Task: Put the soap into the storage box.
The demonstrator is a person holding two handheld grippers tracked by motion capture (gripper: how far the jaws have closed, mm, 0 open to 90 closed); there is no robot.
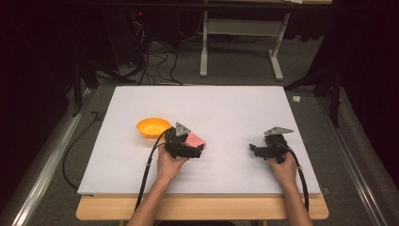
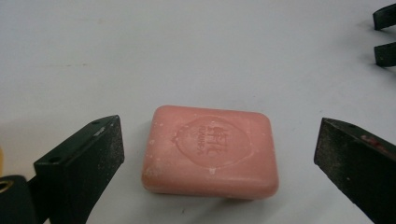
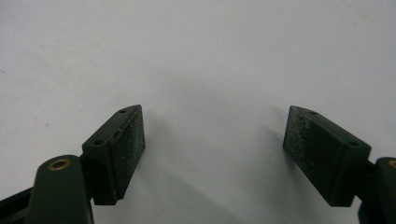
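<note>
We have the pink soap bar [image 2: 210,151] lying flat on the white surface [image 1: 226,106], a little toward the left edge from the middle and nearer the near edge than the far one. Our left gripper [image 2: 215,161] sits right at it: in the left gripper view the bar lies straight ahead between the two jaws, which stand spread wide, with bare surface showing on both sides of the bar, so nothing presses on it. The bar's long axis runs across the gap, from one jaw toward the other, and its stamped face points up. We judge that if the jaws close here they meet the two short ends.

The orange bowl [image 1: 153,127] stands just beyond the left gripper [image 1: 190,149], toward the far-left corner, close to the soap [image 1: 196,139] but apart from it.

Our right gripper [image 1: 251,149] rests well apart toward the right edge, its jaws likewise spread over bare surface, holding nothing. The left hand [image 1: 170,163] is plainly the nearer one.
</note>
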